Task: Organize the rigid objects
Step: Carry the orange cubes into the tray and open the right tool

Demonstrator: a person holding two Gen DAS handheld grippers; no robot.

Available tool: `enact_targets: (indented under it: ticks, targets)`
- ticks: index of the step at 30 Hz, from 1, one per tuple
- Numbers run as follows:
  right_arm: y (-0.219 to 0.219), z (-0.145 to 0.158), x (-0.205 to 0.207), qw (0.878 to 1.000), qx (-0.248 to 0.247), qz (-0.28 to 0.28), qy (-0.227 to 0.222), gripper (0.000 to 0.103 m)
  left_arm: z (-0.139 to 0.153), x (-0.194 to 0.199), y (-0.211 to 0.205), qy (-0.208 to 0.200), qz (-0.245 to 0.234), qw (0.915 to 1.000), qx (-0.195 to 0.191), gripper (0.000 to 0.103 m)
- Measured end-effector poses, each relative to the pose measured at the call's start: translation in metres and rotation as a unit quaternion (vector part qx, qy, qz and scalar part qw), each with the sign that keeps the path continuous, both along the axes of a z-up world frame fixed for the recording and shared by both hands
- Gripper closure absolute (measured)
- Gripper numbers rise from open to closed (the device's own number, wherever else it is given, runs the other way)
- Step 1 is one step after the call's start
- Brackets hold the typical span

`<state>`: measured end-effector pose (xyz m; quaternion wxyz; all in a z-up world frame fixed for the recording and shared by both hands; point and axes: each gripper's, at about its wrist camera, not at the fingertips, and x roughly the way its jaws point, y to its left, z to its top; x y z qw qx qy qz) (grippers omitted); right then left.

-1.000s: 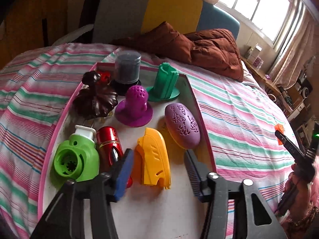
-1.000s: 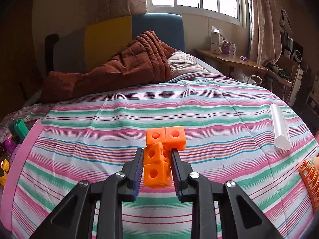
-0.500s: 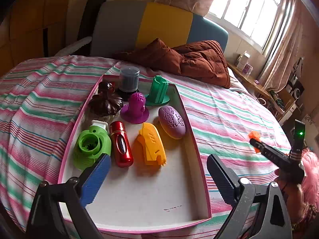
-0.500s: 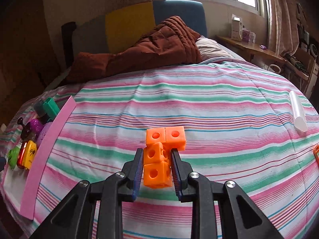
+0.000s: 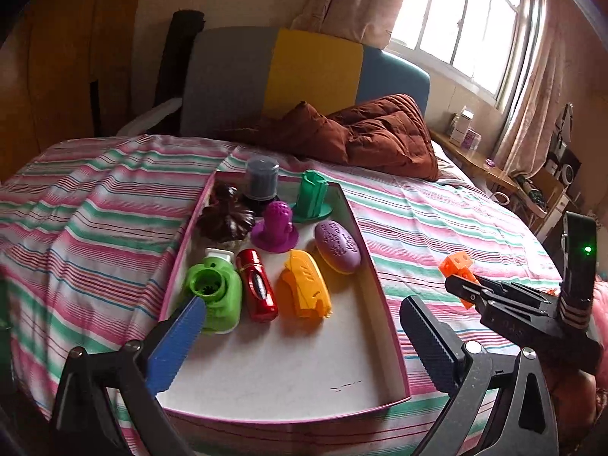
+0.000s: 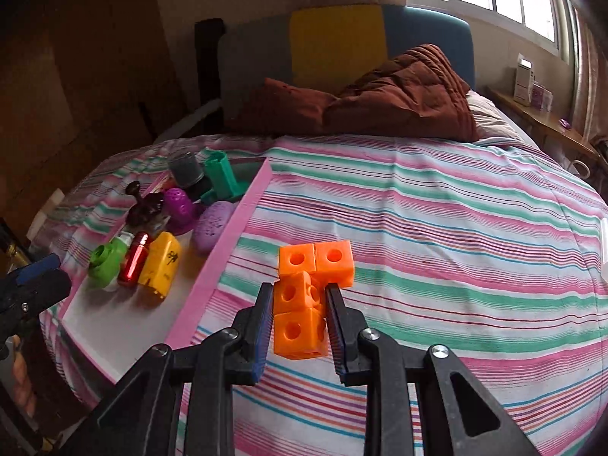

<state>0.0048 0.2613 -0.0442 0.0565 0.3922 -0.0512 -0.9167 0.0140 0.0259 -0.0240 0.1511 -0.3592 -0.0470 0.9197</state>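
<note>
Holding: the right gripper is clenched on an orange block cluster, its blue-padded fingers pressing the lower cubes from both sides, at the lower middle of the right wrist view.
Block cluster: four holed orange cubes joined together, two side by side on top and two stacked below, held above the striped bedspread.
Left gripper: released, jaws spread wide and just having been opening, with nothing between them; it sits at the bottom of the left wrist view over the bare near end of the tray.
Tray: a shallow white tray with a pink rim, lying on the bed, left of centre in both views.
Front row in tray: a green round piece, a red shiny cylinder, a yellow wedge-shaped piece and a purple oval piece, lying side by side.
Back row in tray: a dark brown flower-shaped piece, a purple domed piece, a grey cylinder and a green upright piece.
Right gripper seen from the left: at the right edge of the frame, beside the tray's right rim, the orange cubes at its tip.
Background: a brown quilt bunched at the head of the bed, in the upper middle.
</note>
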Motion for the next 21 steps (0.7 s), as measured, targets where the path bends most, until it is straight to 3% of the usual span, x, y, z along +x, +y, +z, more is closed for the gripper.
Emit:
enact_targets:
  ticks: [12, 21]
  targets:
    - [-0.068, 0.014, -0.001, 0.996, 0.008, 0.09, -0.001, 0.077, 0.004, 0.009, -0.036, 0.003, 0.056, 0.9983, -0.018, 0.0]
    - [-0.108, 0.013, 0.0, 0.989, 0.003, 0.147, -0.014, 0.077, 0.006, 0.027, -0.062, 0.026, 0.114, 0.992, -0.048, 0.0]
